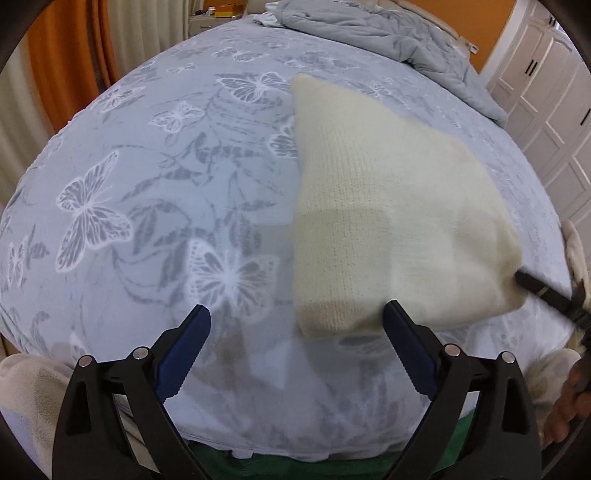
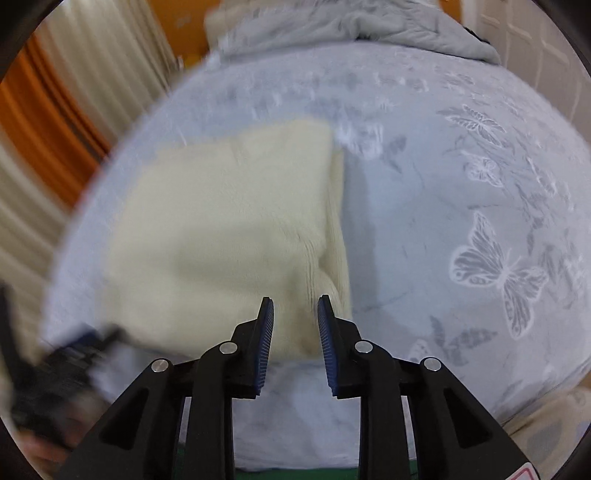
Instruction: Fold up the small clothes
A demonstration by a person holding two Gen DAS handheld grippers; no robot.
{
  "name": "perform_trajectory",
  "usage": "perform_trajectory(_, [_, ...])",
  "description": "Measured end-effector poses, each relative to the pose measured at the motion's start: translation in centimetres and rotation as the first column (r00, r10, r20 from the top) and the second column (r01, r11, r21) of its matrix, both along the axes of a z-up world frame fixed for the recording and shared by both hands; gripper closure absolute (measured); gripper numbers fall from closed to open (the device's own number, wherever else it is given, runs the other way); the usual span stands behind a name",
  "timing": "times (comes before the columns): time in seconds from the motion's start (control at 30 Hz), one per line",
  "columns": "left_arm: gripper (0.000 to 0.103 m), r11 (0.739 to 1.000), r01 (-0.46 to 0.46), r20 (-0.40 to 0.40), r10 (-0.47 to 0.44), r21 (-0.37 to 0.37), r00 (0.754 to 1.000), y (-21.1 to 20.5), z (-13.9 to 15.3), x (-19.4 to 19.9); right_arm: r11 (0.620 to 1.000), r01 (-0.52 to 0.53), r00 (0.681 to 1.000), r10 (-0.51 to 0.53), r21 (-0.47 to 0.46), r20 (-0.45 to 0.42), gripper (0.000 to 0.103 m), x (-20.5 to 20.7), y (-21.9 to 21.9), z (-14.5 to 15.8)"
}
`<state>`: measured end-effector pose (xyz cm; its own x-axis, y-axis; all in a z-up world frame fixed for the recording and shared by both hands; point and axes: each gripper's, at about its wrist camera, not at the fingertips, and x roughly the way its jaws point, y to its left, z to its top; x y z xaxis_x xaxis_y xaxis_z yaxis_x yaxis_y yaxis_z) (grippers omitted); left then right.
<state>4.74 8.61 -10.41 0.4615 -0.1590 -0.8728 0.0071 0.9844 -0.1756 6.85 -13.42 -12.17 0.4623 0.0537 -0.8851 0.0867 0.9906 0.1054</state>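
Note:
A cream knitted garment (image 1: 384,221) lies folded into a flat block on the butterfly-print bed cover (image 1: 166,177). My left gripper (image 1: 295,314) is wide open above the garment's near left corner, holding nothing. In the right wrist view the same garment (image 2: 229,236) fills the middle left, blurred. My right gripper (image 2: 295,306) is partly open over the garment's near right edge, with a narrow gap between its pads and nothing pinched. The right gripper's finger also shows in the left wrist view (image 1: 546,295) at the garment's right corner.
A crumpled grey quilt (image 1: 388,33) lies at the far end of the bed. Orange and white curtains (image 1: 74,44) hang at the left. White wardrobe doors (image 1: 543,96) stand at the right. A green strip (image 1: 258,458) shows below the bed's near edge.

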Motion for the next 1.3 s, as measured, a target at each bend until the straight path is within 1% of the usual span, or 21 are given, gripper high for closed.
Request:
perform_trajectory(0.03, [0.010,1.000,0.000,-0.004,0.000,0.007,1.000,0.0,-0.1,0.1,0.999,-0.022,1.000,0.022,-0.040,-0.023,0.084,0.5,0.4,-1.6])
perform_trajectory(0.07, [0.010,1.000,0.000,-0.009,0.001,0.013,1.000,-0.2,-0.2,0.3,0.998,-0.032,0.999,0.031,-0.062,-0.010,0.084,0.1,0.5,-1.7])
perform_trajectory(0.1, [0.011,1.000,-0.006,-0.008,0.006,0.024,1.000,-0.3,-0.1,0.1,0.996,-0.032,0.999,0.032,-0.078,0.002,0.083,-0.1,0.6,-1.2])
perform_trajectory(0.13, [0.011,1.000,-0.006,0.004,0.006,0.030,1.000,-0.3,0.2,-0.1,0.997,-0.027,1.000,0.028,-0.077,0.010,0.078,-0.5,0.7,-0.6])
perform_trajectory(0.17, [0.011,0.999,0.002,0.019,-0.003,0.035,1.000,-0.4,0.6,-0.6,0.998,-0.016,0.999,0.018,-0.055,0.037,0.075,-1.1,0.7,0.6])
perform_trajectory(0.23, [0.011,0.999,0.017,0.036,-0.019,0.052,0.999,-1.0,1.1,-1.4,1.000,-0.008,0.997,0.009,-0.014,0.074,0.074,-2.8,0.8,2.3])
perform_trajectory(0.3, [0.011,0.998,0.024,0.047,-0.027,0.065,0.999,-1.7,1.5,-2.3,1.000,0.000,0.995,0.001,-0.012,0.101,0.066,-4.6,0.8,3.1])
perform_trajectory(0.37, [0.011,0.996,0.030,0.058,-0.035,0.079,0.998,-2.5,1.7,-2.9,0.999,0.017,0.991,-0.012,-0.041,0.132,0.051,-6.3,1.3,3.3])
perform_trajectory(0.4, [0.010,0.995,0.038,0.072,-0.045,0.094,0.996,-3.0,1.9,-3.2,0.998,0.029,0.989,-0.021,-0.054,0.147,0.045,-7.1,1.5,3.3])
perform_trajectory(0.43, [0.010,0.993,0.041,0.085,-0.051,0.113,0.995,-3.5,2.0,-3.6,0.997,0.041,0.986,-0.030,-0.064,0.164,0.034,-7.7,1.5,3.1])
perform_trajectory(0.47, [0.010,0.990,0.044,0.098,-0.057,0.134,0.994,-3.9,2.1,-4.0,0.995,0.061,0.982,-0.046,-0.078,0.186,0.029,-8.4,1.6,2.8])
perform_trajectory(0.53, [0.010,0.982,0.045,0.129,-0.070,0.182,0.989,-4.7,2.3,-4.7,0.991,0.081,0.981,-0.060,-0.104,0.185,0.029,-8.9,1.8,2.0])
perform_trajectory(0.6, [0.009,0.976,0.041,0.148,-0.074,0.212,0.986,-5.4,2.3,-5.2,0.990,0.057,0.985,-0.036,-0.125,0.166,0.029,-9.4,2.2,1.1])
perform_trajectory(0.67, [0.010,0.976,0.039,0.156,-0.074,0.215,0.985,-5.7,2.3,-5.5,0.988,0.048,0.988,-0.026,-0.147,0.149,0.029,-9.4,2.5,0.7])
perform_trajectory(0.77, [0.009,0.974,0.019,0.163,-0.057,0.225,0.985,-5.9,2.1,-5.9,0.990,0.044,0.988,-0.023,-0.136,0.153,0.029,-9.7,2.5,0.7])
perform_trajectory(0.9, [0.010,0.964,0.036,0.164,-0.081,0.262,0.983,-6.5,1.8,-6.1,0.992,0.049,0.989,-0.031,-0.120,0.142,0.028,-10.0,2.6,0.4])
perform_trajectory(1.1, [0.010,0.961,0.049,0.177,-0.101,0.273,0.979,-7.0,1.9,-6.5,0.993,0.052,0.990,-0.038,-0.106,0.135,0.027,-10.2,2.5,0.3])
perform_trajectory(1.3, [0.010,0.960,0.034,0.177,-0.087,0.280,0.980,-7.0,1.8,-6.5,0.993,0.045,0.990,-0.030,-0.107,0.138,0.026,-10.3,2.7,0.3])
